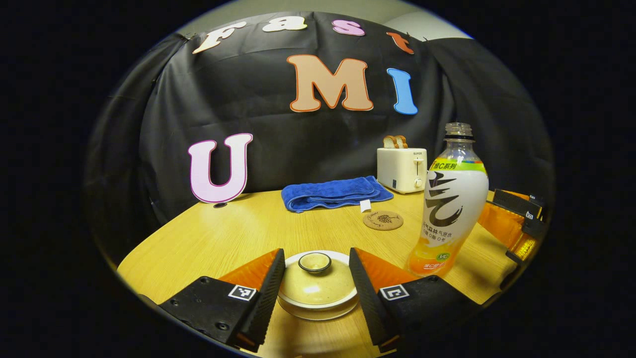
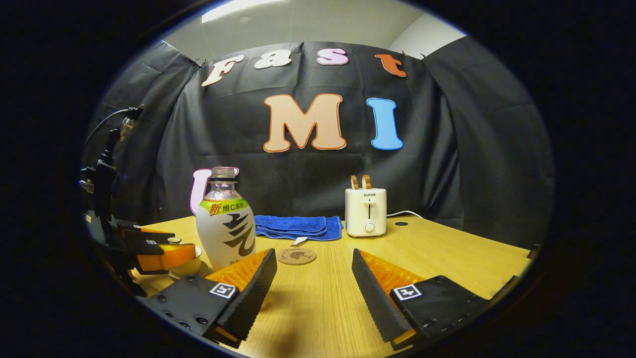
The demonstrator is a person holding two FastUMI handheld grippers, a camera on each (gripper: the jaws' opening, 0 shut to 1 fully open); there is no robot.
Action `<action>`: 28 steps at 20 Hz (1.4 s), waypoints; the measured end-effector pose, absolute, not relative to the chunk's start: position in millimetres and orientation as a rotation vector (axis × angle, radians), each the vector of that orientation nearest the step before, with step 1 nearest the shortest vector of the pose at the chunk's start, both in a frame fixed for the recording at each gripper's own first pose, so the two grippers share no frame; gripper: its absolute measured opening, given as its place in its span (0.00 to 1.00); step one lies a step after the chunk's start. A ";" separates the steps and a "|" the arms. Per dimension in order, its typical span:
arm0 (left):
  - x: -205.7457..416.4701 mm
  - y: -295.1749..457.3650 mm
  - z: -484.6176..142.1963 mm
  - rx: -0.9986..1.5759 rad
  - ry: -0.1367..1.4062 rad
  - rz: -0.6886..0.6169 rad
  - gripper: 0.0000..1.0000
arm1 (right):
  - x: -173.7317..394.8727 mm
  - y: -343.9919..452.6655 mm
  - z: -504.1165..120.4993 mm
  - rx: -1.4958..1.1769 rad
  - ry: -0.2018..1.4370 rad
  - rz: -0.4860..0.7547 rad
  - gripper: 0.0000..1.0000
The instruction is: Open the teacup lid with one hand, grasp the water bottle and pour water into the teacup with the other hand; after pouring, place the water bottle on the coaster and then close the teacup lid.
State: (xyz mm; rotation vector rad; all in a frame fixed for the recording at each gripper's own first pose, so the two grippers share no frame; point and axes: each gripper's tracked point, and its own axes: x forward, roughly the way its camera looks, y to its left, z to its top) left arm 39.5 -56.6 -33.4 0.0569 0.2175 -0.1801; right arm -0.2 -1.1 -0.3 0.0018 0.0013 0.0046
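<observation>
Left gripper view: left gripper (image 1: pixel 317 283) sits low over the table (image 1: pixel 208 238) w/ its two fingers wide apart, one on each side of the lid (image 1: pixel 317 283); they look near it but not pressing yet, so it holds nothing; I think it's lined up like this to nip the lid & lift it off the cup (image 1: pixel 318 308). Lid is on the cup, so step 1 isn't done. Bottle (image 1: pixel 449 204) stands upright just beside the cup, cap off, ready to pour; coaster (image 1: pixel 382 220) lies bare farther back, waiting for the bottle.

Right gripper view: right gripper (image 2: pixel 314 278) is wide open too, holding nothing; the bottle stands off to one side of it, not betw. its fingers; prob. waiting its turn. Towel (image 2: pixel 298 224) & toaster (image 2: pixel 366 211) sit at the back, out of the way.
</observation>
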 end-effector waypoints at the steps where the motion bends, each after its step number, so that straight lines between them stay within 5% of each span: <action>1: 39.6 -55.9 -32.6 0.054 0.213 -0.178 0.73 | -0.1 -1.1 -0.7 0.002 0.002 0.005 0.98; 3: 40.8 -53.7 -28.8 0.050 0.201 -0.167 0.68 | 0.0 -1.3 -1.1 0.002 0.001 0.005 0.98; 6: 42.4 -51.7 -27.5 0.052 0.193 -0.153 0.41 | 0.0 -1.3 -0.5 0.002 0.002 0.005 0.98; 10: 42.5 -54.2 -27.4 0.058 0.190 -0.166 0.28 | 0.6 -0.7 0.1 0.002 0.001 0.005 0.98; 28: 30.9 -34.5 11.1 0.025 0.089 -0.121 0.21 | -14.1 8.5 -1.7 0.038 0.020 0.050 0.94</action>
